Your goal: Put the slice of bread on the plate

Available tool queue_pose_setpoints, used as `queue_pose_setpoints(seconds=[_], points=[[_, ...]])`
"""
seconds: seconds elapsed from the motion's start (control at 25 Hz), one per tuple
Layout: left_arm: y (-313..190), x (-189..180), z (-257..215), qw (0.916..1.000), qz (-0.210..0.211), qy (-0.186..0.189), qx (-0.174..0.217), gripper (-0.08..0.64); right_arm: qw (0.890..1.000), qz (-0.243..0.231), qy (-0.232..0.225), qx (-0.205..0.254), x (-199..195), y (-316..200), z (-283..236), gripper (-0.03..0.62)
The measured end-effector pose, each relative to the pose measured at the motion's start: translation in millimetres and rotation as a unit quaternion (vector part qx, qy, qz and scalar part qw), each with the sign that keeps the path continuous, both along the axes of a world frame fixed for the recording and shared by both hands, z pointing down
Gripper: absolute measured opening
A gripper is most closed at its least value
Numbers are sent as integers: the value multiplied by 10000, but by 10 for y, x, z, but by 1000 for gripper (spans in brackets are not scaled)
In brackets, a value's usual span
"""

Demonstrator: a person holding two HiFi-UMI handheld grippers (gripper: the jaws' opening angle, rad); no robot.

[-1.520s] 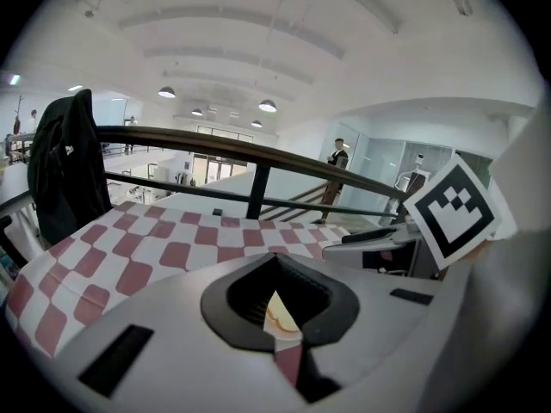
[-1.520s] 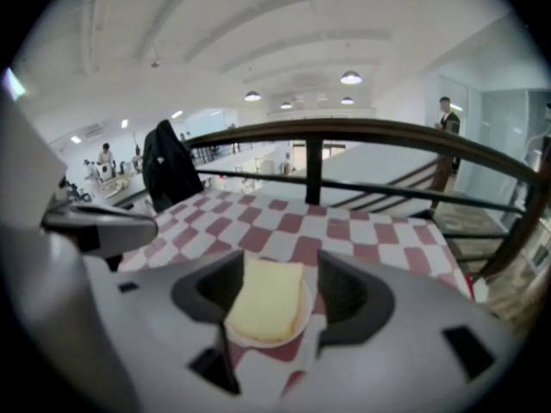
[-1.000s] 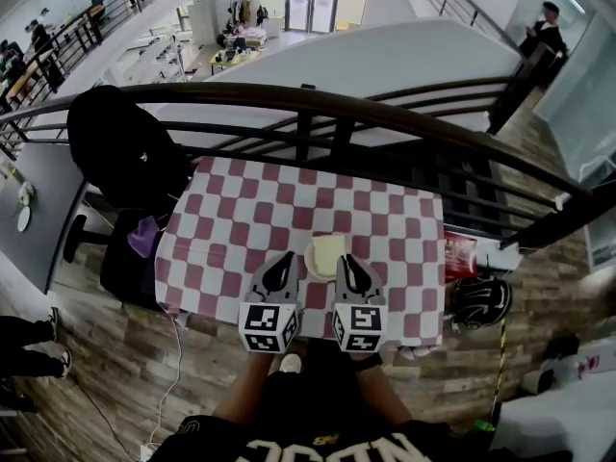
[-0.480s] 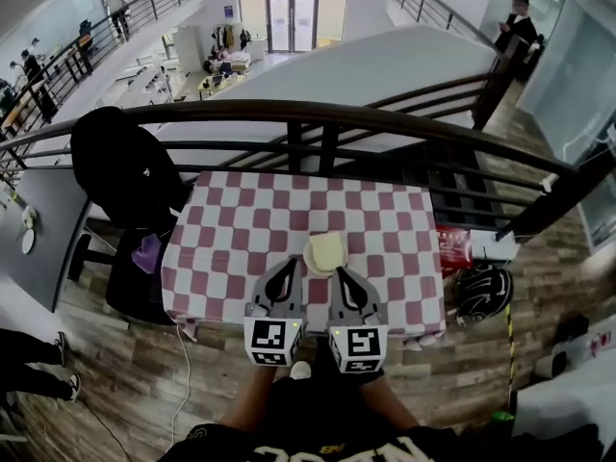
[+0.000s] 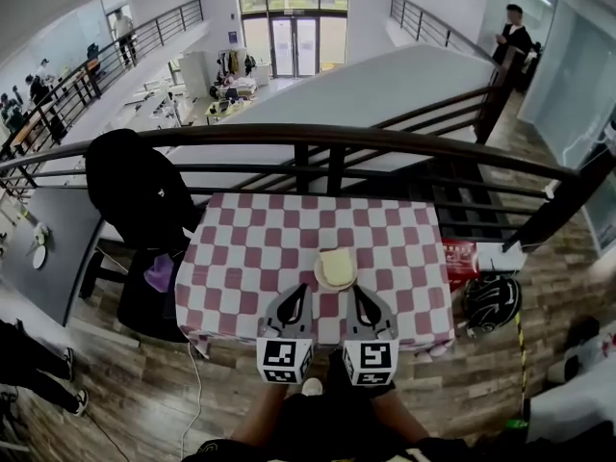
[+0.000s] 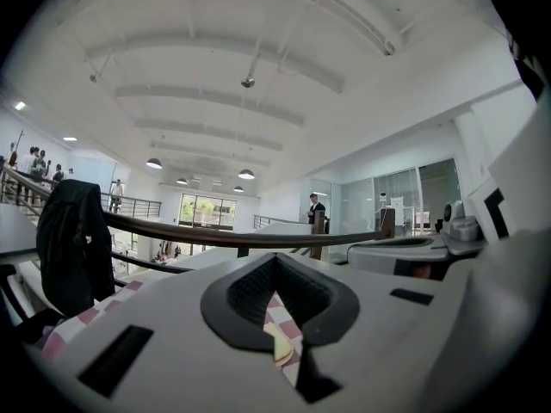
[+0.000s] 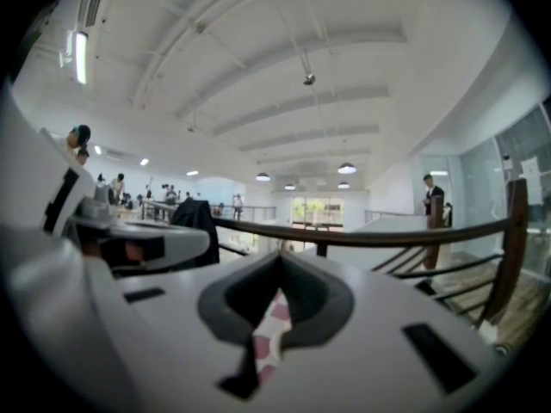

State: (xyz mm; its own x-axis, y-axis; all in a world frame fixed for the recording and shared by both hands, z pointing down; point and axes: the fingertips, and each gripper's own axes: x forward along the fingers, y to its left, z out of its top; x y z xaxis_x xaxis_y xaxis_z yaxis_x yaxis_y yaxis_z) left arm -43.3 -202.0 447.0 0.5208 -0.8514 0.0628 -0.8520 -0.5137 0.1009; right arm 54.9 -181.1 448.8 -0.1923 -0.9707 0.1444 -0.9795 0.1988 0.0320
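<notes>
- Head view: bright, even daylight from the glass doors (image 5: 296, 41) at top centre; shadows soft and faint.
- Fisheye bend there: the railing (image 5: 327, 136) arcs, corners darken.
- Gripper views: round frames, black corners.
- The left gripper (image 6: 277, 269) and right gripper (image 7: 279, 265) fill the lower halves, blurred (too near the lens).
- Lamps (image 6: 246, 174) glow small, no glare; the far hall stays fairly sharp.

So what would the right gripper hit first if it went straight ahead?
Likely the dark handrail past the checkered table: the right gripper points roughly level, passing beside the bread on its plate. Depth is unclear.
</notes>
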Motion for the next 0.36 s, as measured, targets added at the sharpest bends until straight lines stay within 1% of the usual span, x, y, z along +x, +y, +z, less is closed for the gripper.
queue_pose_setpoints(seconds=[0.08, 0.12, 0.24, 0.36], points=[[19, -4, -83, 9998, 32, 190, -40, 17, 9999, -89, -52, -49, -45, 8, -11, 15], [22, -7, -126, 9998, 38, 213, -3, 17, 9999, -120, -98, -74, -62, 6, -13, 15], [23, -40, -159, 9999, 7, 105, 130, 17, 9998, -154, -125, -55, -101, 0, -31, 15], [18, -97, -112, 9998, -43, 51, 166, 17, 9998, -180, -102, 18, -146, -4, -60, 15]])
